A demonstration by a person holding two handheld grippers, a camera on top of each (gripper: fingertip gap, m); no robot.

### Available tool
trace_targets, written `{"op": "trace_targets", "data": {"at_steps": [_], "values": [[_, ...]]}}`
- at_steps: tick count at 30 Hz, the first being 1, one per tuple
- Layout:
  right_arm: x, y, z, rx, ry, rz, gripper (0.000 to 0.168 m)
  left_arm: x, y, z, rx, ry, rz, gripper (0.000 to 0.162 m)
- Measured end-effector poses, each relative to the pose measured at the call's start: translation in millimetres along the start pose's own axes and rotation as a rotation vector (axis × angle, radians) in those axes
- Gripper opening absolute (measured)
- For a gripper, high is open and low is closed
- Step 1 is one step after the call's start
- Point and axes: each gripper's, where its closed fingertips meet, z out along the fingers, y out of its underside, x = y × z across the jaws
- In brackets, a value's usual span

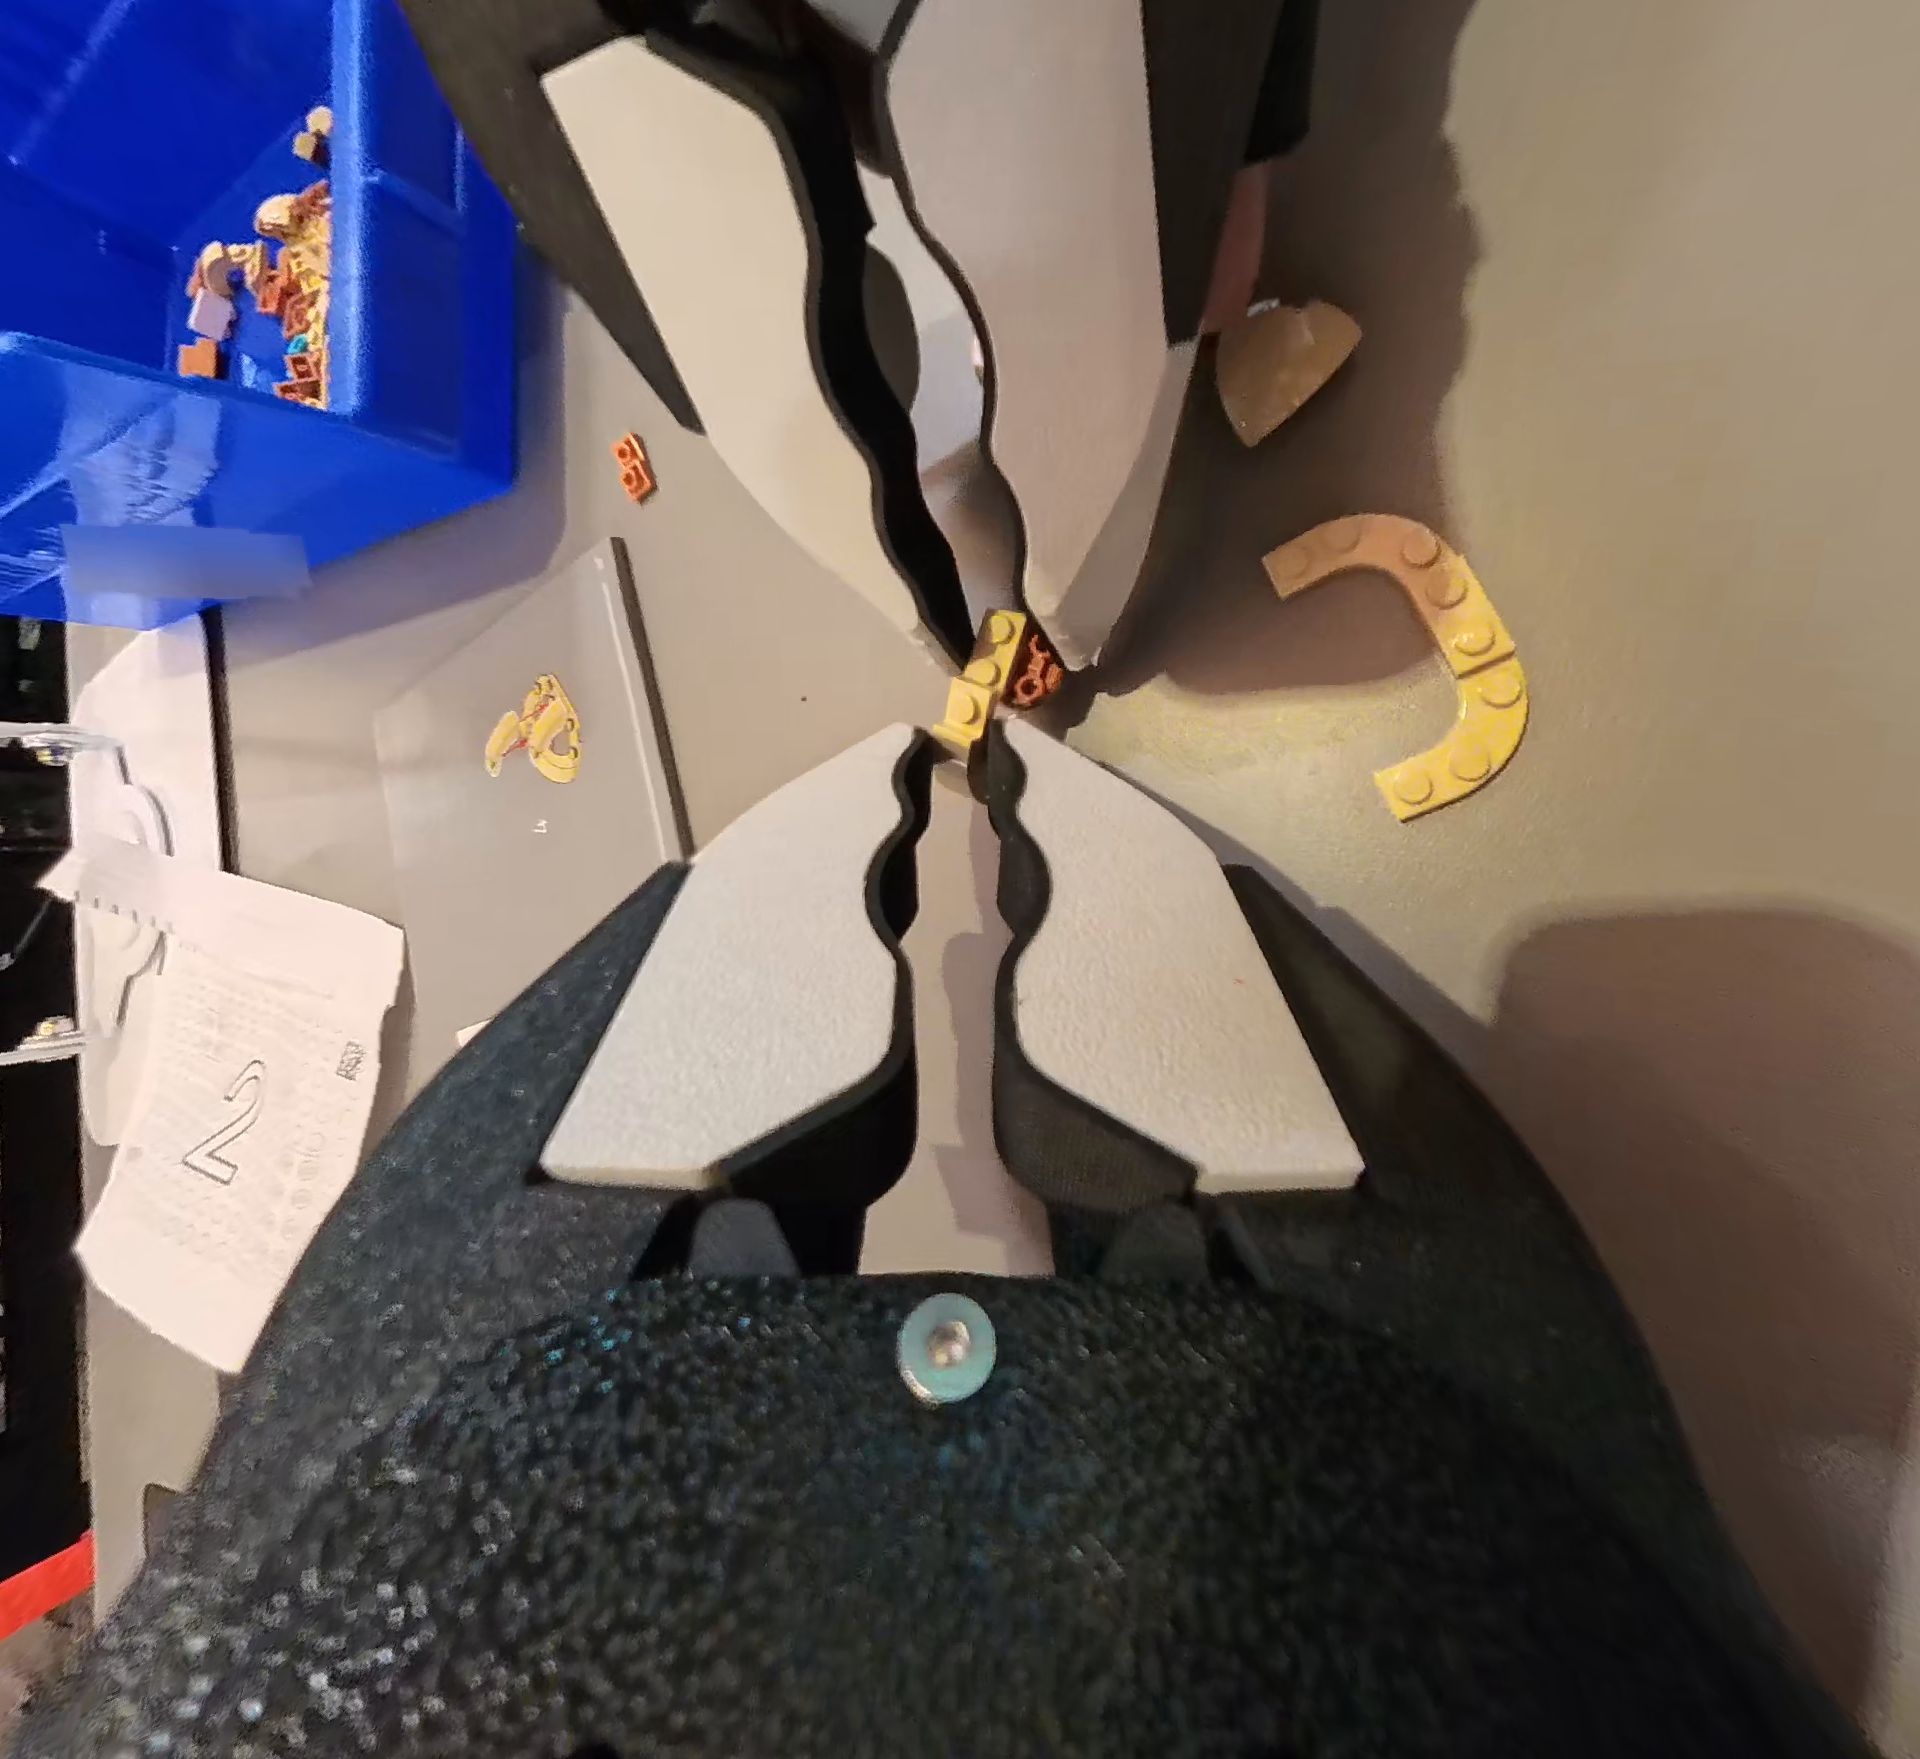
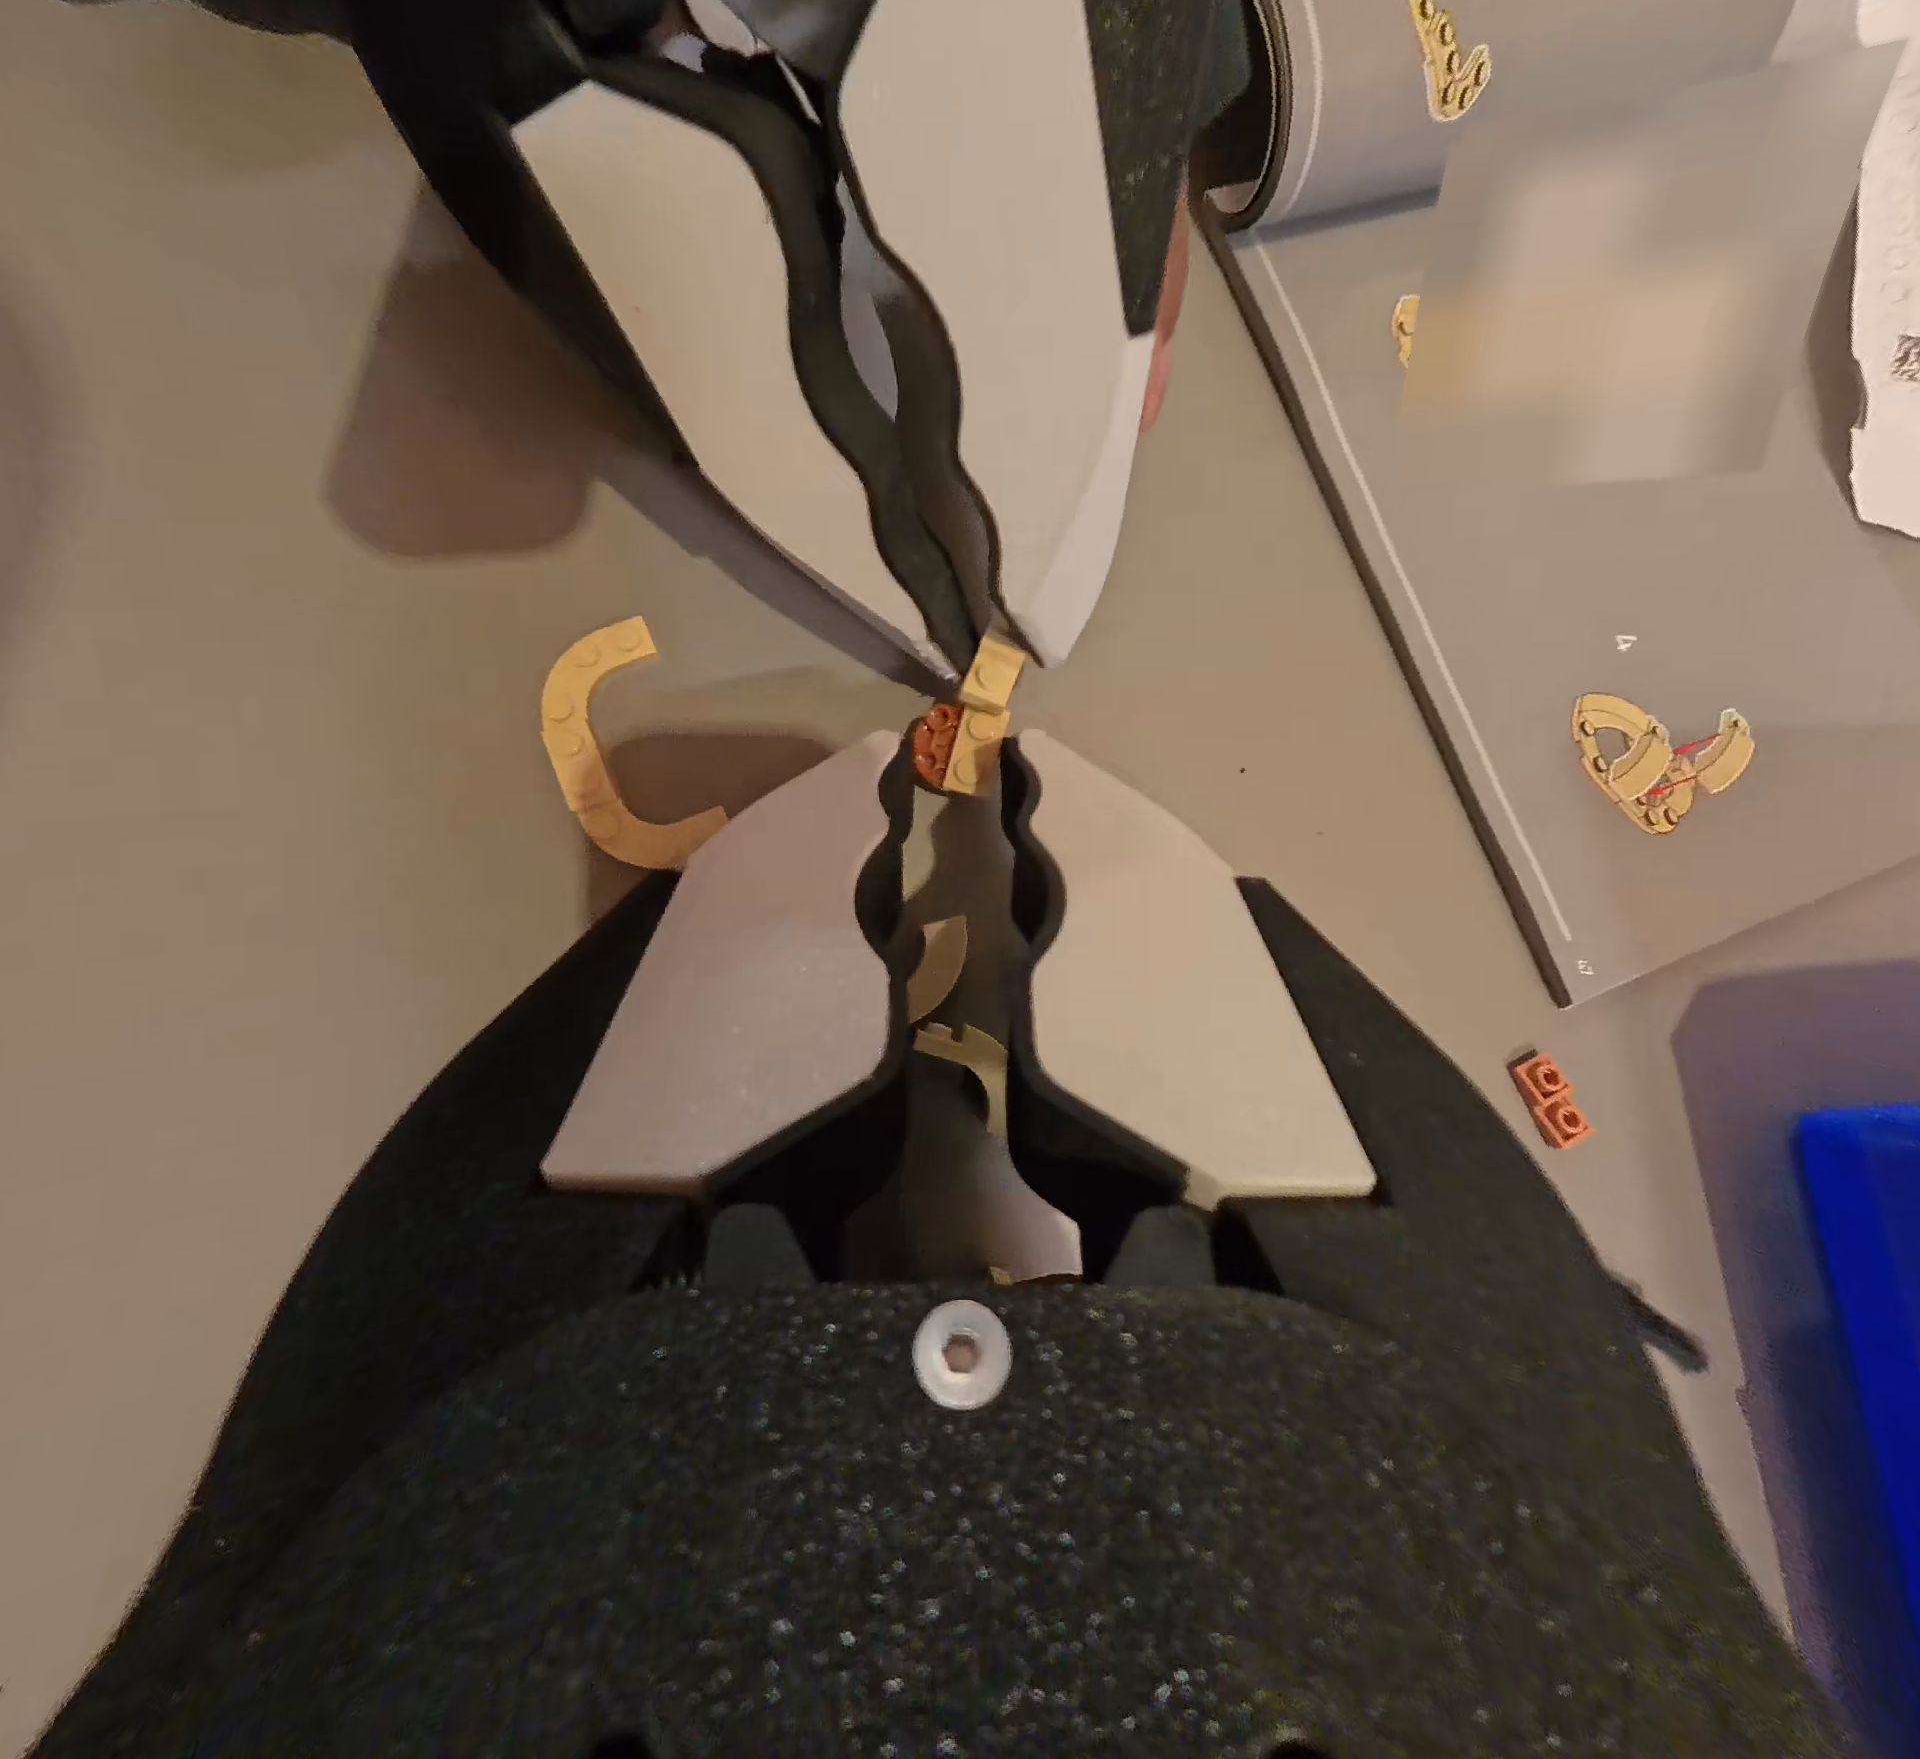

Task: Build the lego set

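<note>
Above the desk (image 1: 1662, 151), we see two pairs of tongs meeting tip to tip on one small brick cluster.

In the left wrist view, the left tongs (image 1: 961, 741) pinch a tan studded plate (image 1: 968, 703); the right tongs (image 1: 1013, 644), entering from the top, pinch the adjoining tan-and-brown piece (image 1: 1023, 660). In the right wrist view, the right tongs (image 2: 961, 769) grip that piece and the left tongs (image 2: 987, 655) the plate. We note a curved tan plate assembly (image 1: 1439, 660) lying on the desk just beside them, a blue bin (image 1: 260, 255) of loose bricks, an open instruction booklet (image 2: 1662, 566) and an orange plate (image 2: 1550, 1096).
</note>
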Motion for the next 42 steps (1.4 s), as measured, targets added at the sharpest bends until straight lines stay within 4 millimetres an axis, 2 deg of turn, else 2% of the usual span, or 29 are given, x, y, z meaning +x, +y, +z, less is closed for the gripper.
{"op": "trace_targets", "data": {"at_steps": [18, 42], "values": [[2, -2, 2, 0.026, 0.031, 0.005, 0.015, -1, 0, 3, -0.085, -0.059, 0.071, 0.010], [12, -8, -2, 0.091, 0.068, 0.072, 0.015, -12, 1, 2, -0.043, -0.112, 0.001, 0.010]]}}
